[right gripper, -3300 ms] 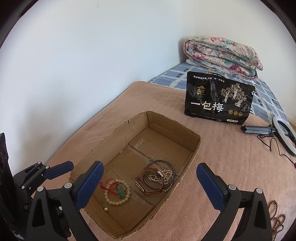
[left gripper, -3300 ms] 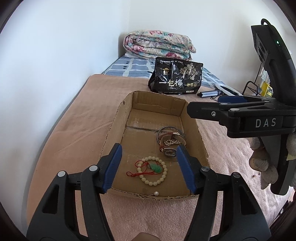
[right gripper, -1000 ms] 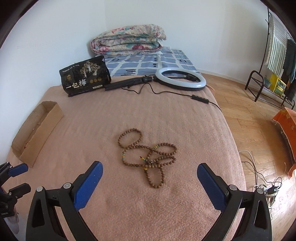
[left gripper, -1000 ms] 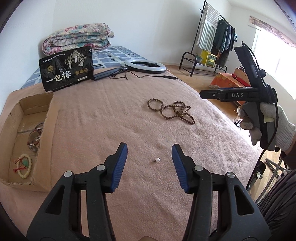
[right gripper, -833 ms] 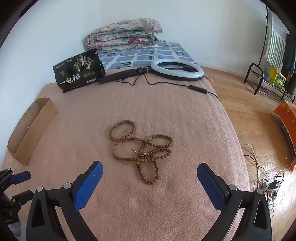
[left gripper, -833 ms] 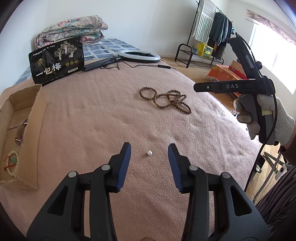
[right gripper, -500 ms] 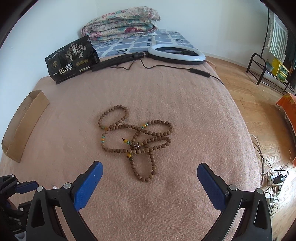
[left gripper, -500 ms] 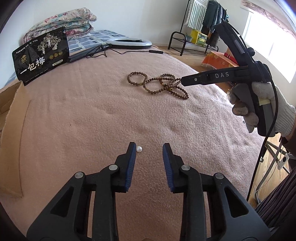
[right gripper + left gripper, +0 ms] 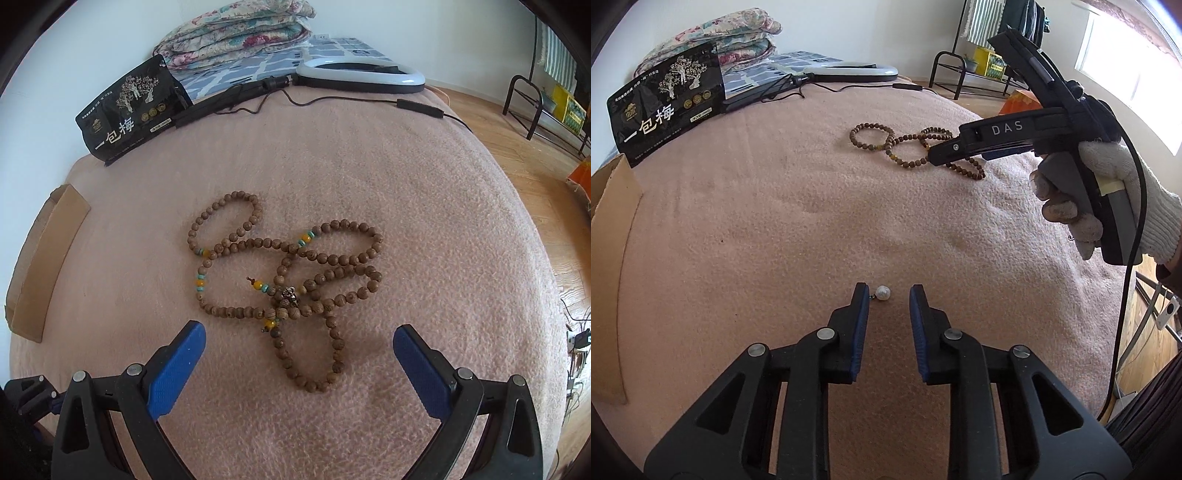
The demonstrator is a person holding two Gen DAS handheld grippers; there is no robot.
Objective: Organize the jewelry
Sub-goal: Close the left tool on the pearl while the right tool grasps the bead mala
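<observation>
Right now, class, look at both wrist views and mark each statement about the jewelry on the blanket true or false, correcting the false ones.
1. The small pearl lies on the pink blanket near the tips of the left gripper. True.
2. The left gripper's jaws are clamped on the pearl. False: they have just been closing, but the pearl lies loose by the left tip, unpinched.
3. The right gripper holds the wooden bead necklace. False: its jaws stand wide open with the necklace lying on the blanket.
4. A ring light lies at the far end of the bed. True.
5. The necklace is inside the cardboard box. False: it lies on the blanket, apart from the box.
</observation>
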